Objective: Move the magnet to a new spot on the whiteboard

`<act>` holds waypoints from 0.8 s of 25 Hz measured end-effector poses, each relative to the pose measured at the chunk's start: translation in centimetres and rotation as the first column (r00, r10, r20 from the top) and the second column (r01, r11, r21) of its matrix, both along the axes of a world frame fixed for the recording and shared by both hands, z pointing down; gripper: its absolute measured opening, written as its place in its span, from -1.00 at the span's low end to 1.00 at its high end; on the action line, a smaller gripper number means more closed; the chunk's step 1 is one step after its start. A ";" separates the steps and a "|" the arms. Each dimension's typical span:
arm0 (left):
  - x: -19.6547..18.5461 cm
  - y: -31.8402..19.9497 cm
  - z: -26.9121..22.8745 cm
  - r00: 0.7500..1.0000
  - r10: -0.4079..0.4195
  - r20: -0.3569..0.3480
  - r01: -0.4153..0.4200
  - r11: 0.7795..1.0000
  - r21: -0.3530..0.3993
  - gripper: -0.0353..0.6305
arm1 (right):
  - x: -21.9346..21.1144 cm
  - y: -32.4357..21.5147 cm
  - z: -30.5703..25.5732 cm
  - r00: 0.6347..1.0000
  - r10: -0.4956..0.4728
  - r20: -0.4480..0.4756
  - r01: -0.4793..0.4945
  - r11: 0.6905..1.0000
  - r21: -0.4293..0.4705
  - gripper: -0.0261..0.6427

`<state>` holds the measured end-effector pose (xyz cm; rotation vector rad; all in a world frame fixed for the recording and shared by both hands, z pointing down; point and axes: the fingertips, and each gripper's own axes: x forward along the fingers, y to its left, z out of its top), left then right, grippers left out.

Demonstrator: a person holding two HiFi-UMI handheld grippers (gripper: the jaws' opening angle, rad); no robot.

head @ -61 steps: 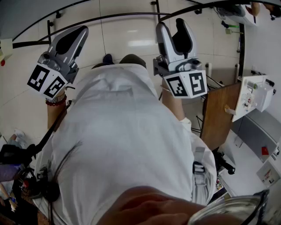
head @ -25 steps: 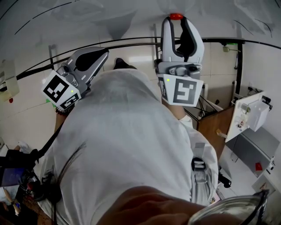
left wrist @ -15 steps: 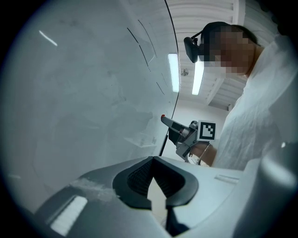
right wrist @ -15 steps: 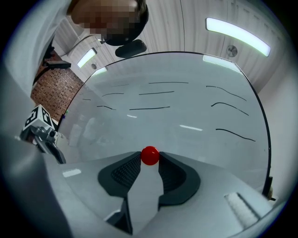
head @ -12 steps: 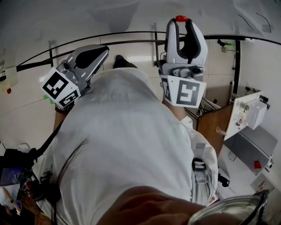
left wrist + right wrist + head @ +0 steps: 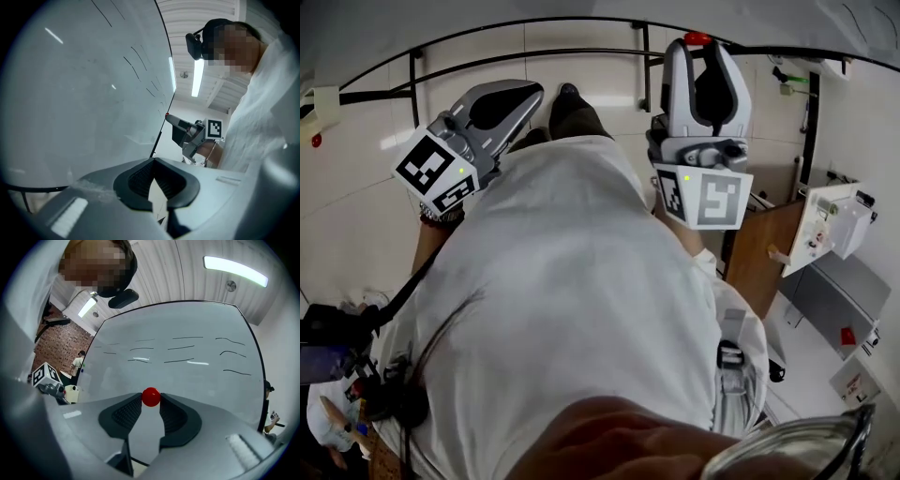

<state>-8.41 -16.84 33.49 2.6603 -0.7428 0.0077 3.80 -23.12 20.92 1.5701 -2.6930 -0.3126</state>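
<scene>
A small red round magnet sits pinched between the tips of my right gripper, which is shut on it in front of the whiteboard. From the head view the magnet shows at the top of the right gripper, near the whiteboard's black lower frame. My left gripper is held up at the left, its tips meeting with nothing between them. In the left gripper view its tips touch beside the whiteboard, and the right gripper shows beyond.
Faint black pen strokes cross the whiteboard. A brown wooden panel and a white box device stand at the right. Black stand posts hang below the board. Clutter lies at the lower left. A person stands far off.
Both grippers have shifted right and slightly down in the head view, and the whiteboard's lower frame now sits higher in the picture. The red magnet stays in the right gripper.
</scene>
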 end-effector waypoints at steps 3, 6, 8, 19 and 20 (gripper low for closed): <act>0.9 1.1 -0.8 1.000 0.023 0.002 -0.023 0.999 0.035 -0.89 | 0.8 1.7 0.7 1.000 0.024 0.009 -0.024 0.999 -0.023 -0.55; 0.8 4.6 -1.3 0.999 0.046 -0.022 -0.045 0.996 0.074 -0.89 | 0.7 5.0 1.3 0.999 0.037 0.021 -0.037 0.999 -0.022 -0.55; 0.4 6.0 -1.1 0.998 0.049 -0.027 -0.047 0.996 0.074 -0.89 | 0.6 6.3 1.0 0.998 0.040 0.042 -0.039 0.999 -0.007 -0.55; 5.2 8.7 0.5 0.997 0.069 -0.031 -0.071 0.997 -0.036 -0.89 | 9.1 11.7 -1.0 0.984 0.150 0.093 -0.149 0.989 -0.019 -0.55; 6.4 8.9 0.3 0.997 0.076 -0.034 -0.078 0.996 -0.036 -0.89 | 10.8 12.4 -0.8 0.981 0.174 0.089 -0.172 0.985 -0.024 -0.55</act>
